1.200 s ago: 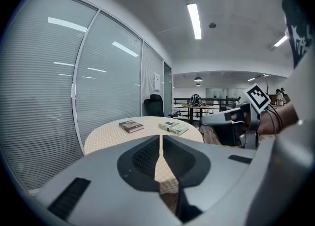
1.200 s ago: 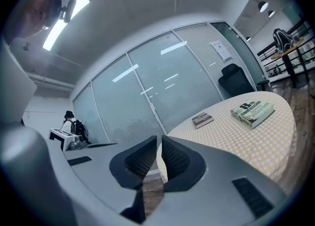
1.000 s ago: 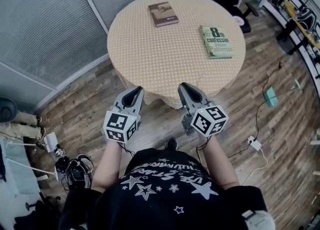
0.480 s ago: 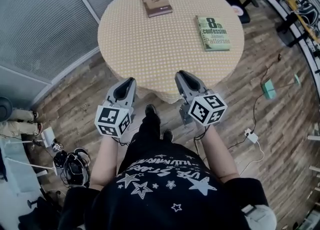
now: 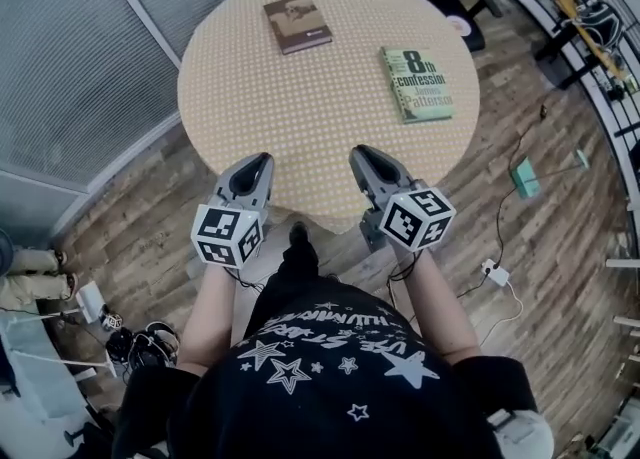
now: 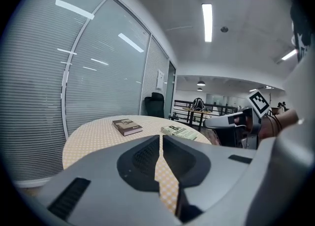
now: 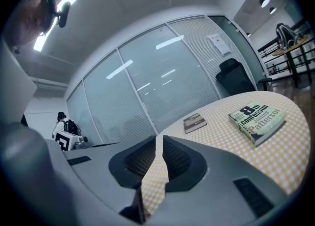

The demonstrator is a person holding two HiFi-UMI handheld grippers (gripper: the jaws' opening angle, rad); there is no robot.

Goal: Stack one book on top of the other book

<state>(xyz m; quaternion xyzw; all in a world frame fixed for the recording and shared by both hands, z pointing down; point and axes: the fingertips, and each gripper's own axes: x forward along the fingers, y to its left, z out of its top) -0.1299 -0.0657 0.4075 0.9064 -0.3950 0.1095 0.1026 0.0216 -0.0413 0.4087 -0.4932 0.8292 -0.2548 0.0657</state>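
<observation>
While my left gripper (image 5: 258, 161) and right gripper (image 5: 359, 153) hang clenched and empty at the edge of the table (image 5: 300, 122), the brown book (image 5: 297, 23) and green book (image 5: 417, 83) lie apart farther on. If I reach without opening, I risk pushing a book away.

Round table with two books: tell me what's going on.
A person holds a gripper in each hand at the near edge of the round table. Left gripper and right gripper: jaws shut, empty. The brown book and the green 8th Confession book lie apart on it, untouched; nothing stacked yet.
</observation>
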